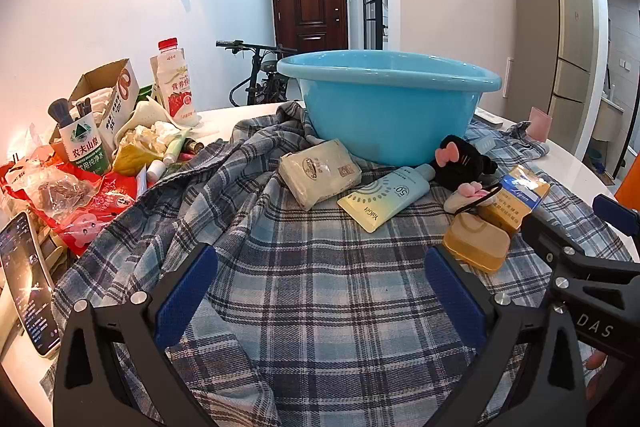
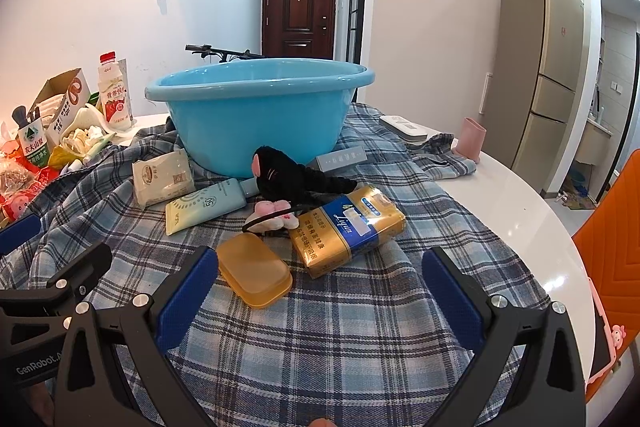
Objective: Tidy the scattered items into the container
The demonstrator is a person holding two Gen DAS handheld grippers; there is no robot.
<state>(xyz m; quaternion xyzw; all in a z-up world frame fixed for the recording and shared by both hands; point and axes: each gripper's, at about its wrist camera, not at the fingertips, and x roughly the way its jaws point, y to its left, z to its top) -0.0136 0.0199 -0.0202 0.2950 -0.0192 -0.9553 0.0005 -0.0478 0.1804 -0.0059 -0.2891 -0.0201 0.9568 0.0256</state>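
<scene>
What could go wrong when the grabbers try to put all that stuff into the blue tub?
1. The plaid cloth lies wrinkled under everything, so open fingers scooping the orange soap box might snag it and drag the other items along.
2. The hair tie touches the gold packet, so lifting one could pull the other.
3. The blue basin has a tall wall, and a low lift might bump its rim.
</scene>
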